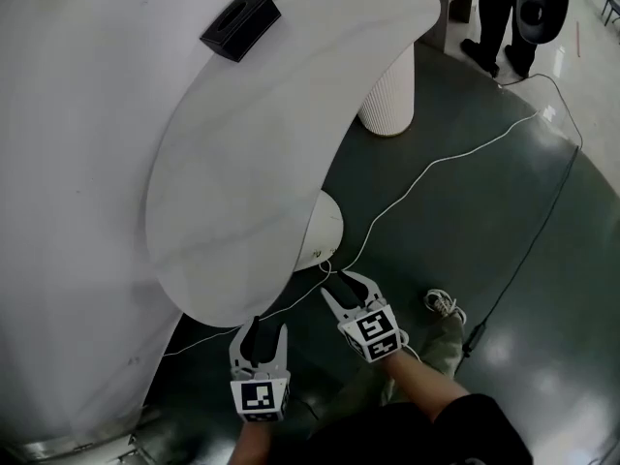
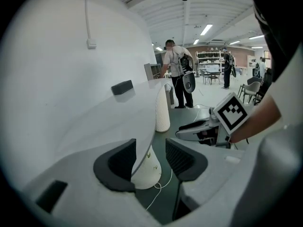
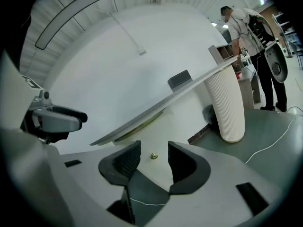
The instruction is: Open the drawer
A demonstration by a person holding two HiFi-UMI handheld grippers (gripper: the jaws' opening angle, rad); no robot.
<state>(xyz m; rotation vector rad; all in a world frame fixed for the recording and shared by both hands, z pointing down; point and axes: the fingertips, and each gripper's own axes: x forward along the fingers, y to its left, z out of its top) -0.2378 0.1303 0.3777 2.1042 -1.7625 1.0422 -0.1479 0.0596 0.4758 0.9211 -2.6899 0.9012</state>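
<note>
A: Nearest to us is the right gripper (image 3: 154, 146). Its dark jaws stand moderately apart with nothing in them.

B: And dead ahead through that gap we see a small round brass-coloured knob (image 3: 153, 155), lower middle of the right gripper view. It isn't touched; there's bare white all round it.

A: It sits on what we take for the plain white drawer front (image 3: 187, 126), tucked under the rim of the curved white tabletop (image 1: 291, 114). So the drawer lies straight forward of the right gripper, near but apart.

B: What about the left gripper (image 2: 150, 149)? Its jaws are parted too, and empty. In its own view the tabletop's thin edge lines up with the gap, but we can't tell whether it truly reaches in.

A: It's at bottom centre of the head view, and no knob shows in its view. We'd call the right one the nearer hand.

B: The knob is round, so there's no long axis to square up to. Our judgement is straight in, close on it, then draw back toward us.

A: Farther out there's a black rectangular box (image 1: 240, 25) at upper left and a white ribbed column (image 1: 387, 95) at top centre. A thin white cable (image 1: 455, 153) runs across the dark green floor (image 1: 465, 250).

B: And a person (image 2: 176, 74) is standing well off at the back.
</note>
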